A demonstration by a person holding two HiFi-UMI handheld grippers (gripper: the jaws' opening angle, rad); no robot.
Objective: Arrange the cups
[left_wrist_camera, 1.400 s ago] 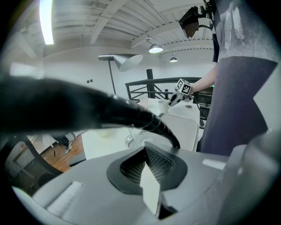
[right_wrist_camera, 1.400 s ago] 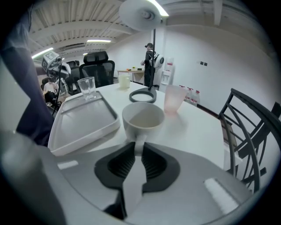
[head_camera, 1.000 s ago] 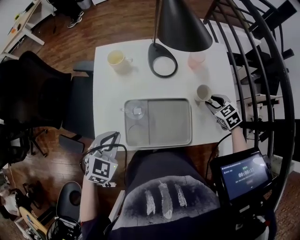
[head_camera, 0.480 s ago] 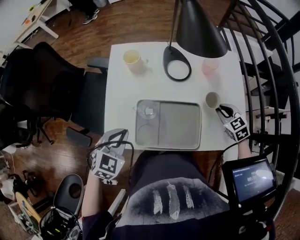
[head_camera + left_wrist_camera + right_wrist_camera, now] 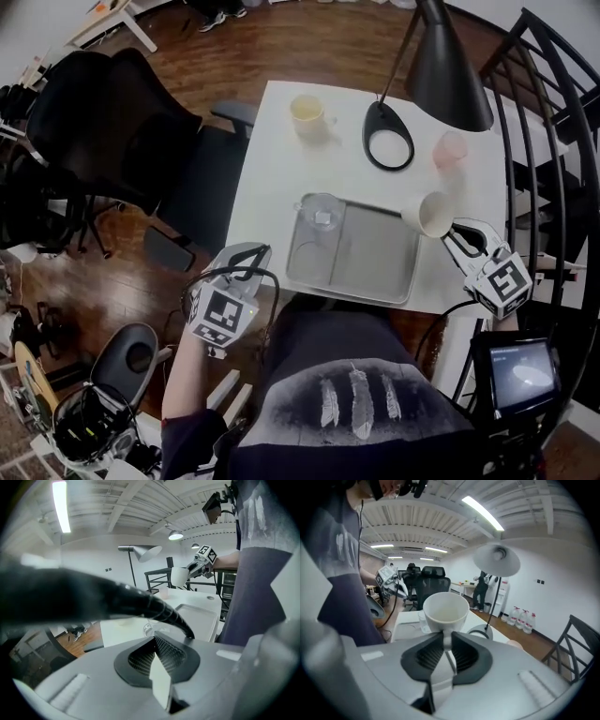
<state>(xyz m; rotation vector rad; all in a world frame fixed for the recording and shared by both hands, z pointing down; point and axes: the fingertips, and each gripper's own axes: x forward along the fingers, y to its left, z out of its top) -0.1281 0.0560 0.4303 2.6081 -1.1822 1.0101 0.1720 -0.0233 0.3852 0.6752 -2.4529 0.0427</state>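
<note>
The right tool [image 5: 446, 643], jaws just closed in, pinched the white cup [image 5: 445, 610] by its handle, aloft just beside the tray's [image 5: 375, 267] right rim; doing this well likely meant keeping the cup level and landing it clear of the glass cup [image 5: 321, 212]; the left tool [image 5: 157, 645] hung shut and empty off the desk [image 5: 281, 159]; the pads hid most of the handle, and the cup's height was unreadable.

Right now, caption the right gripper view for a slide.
Right gripper holds a white cup by its handle, desk lamp behind.
</note>
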